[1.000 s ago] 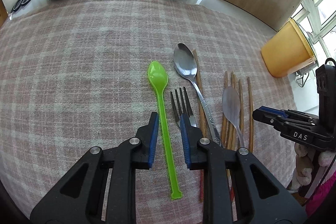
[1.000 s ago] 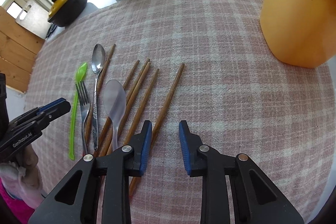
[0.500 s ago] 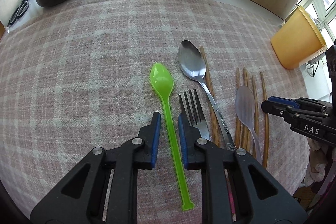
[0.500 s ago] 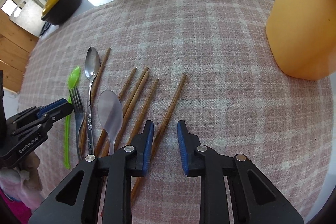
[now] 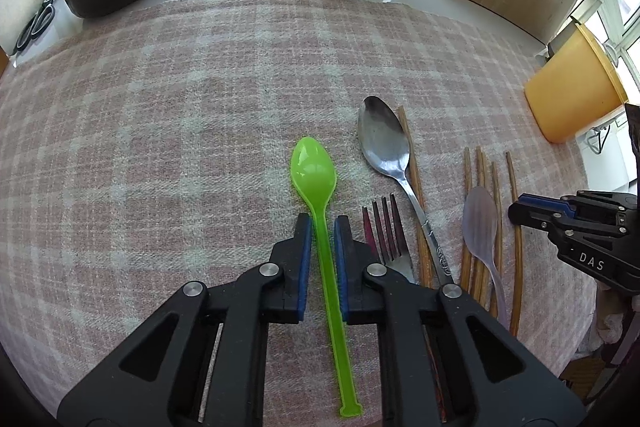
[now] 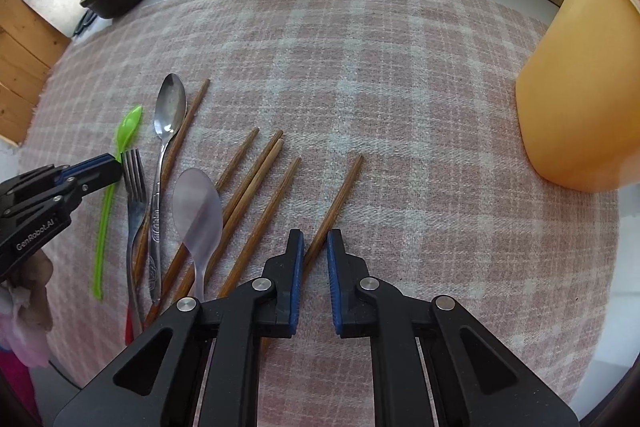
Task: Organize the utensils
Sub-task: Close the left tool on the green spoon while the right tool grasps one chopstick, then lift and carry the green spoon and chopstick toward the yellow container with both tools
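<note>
Right now both claws are working at once on the cloth-covered worktop (image 5: 200, 99), each straddling one utensil. The left claw (image 5: 322, 223) is sitting over the green spoon (image 5: 314, 169), whose thin handle is running between the blue pads (image 5: 303, 243) with a sliver of daylight on each side, so it is not yet clenched on it; the bowl is lying just ahead of the tips and the fork (image 5: 386, 227) is lying just beside the right pad. The right claw (image 6: 314, 243) is closing, and the outermost chopstick (image 6: 340, 197) is passing between its pads; I cannot tell whether they are pressing on it yet, since a narrow gap is showing on the right. To do this well, each claw should be squeezing squarely across its utensil, staying low so that the pads are catching a thin, flat thing instead of sliding over it. The left one is needing care not to nip the fork tines beside it, and a grip a little nearer the bowl would probably be balancing the long spoon better. The chopstick is being taken near its lower end, so it is likely to droop or swing when lifted; a slow, level rise would be helping. The orange cup (image 6: 580, 87) is standing well apart at the cloth's right edge and is looking like the probable destination. The steel spoon (image 6: 170, 107), clear spoon (image 6: 198, 215) and other chopsticks (image 6: 256, 183) are lying untouched between the two claws.
</note>
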